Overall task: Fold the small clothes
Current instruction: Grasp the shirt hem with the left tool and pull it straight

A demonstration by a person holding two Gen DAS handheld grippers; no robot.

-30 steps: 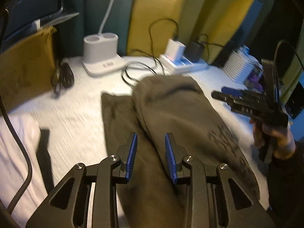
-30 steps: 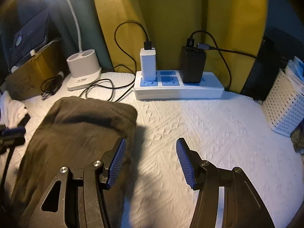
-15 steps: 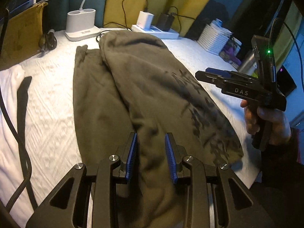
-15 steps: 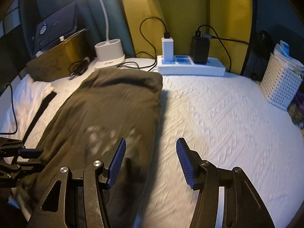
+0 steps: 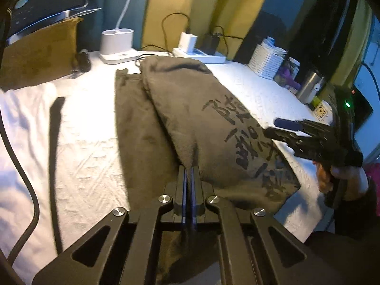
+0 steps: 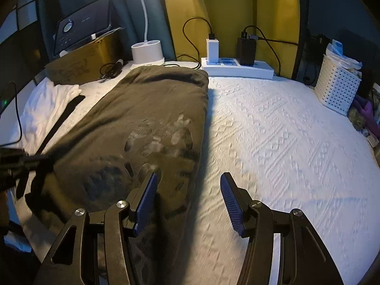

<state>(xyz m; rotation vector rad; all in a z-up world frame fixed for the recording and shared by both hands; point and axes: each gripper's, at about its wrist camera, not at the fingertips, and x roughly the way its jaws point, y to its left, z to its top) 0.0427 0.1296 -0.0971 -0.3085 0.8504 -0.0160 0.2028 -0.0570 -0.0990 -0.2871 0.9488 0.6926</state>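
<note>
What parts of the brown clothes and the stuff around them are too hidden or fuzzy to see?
- Garment near hem: left wrist view, covered by the shut left hand-held gripper.
- Its print: right wrist view, blurred, unreadable.
- Basket contents: right wrist view, too small and dark.
- Right hand-held gripper: left wrist view, motion-blurred.

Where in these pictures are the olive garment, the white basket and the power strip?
olive garment (image 6: 152,109): right wrist view, middle of its upper layer.
white basket (image 6: 337,87): right wrist view, its perforated front wall.
power strip (image 6: 239,71): right wrist view, its long white side.
</note>
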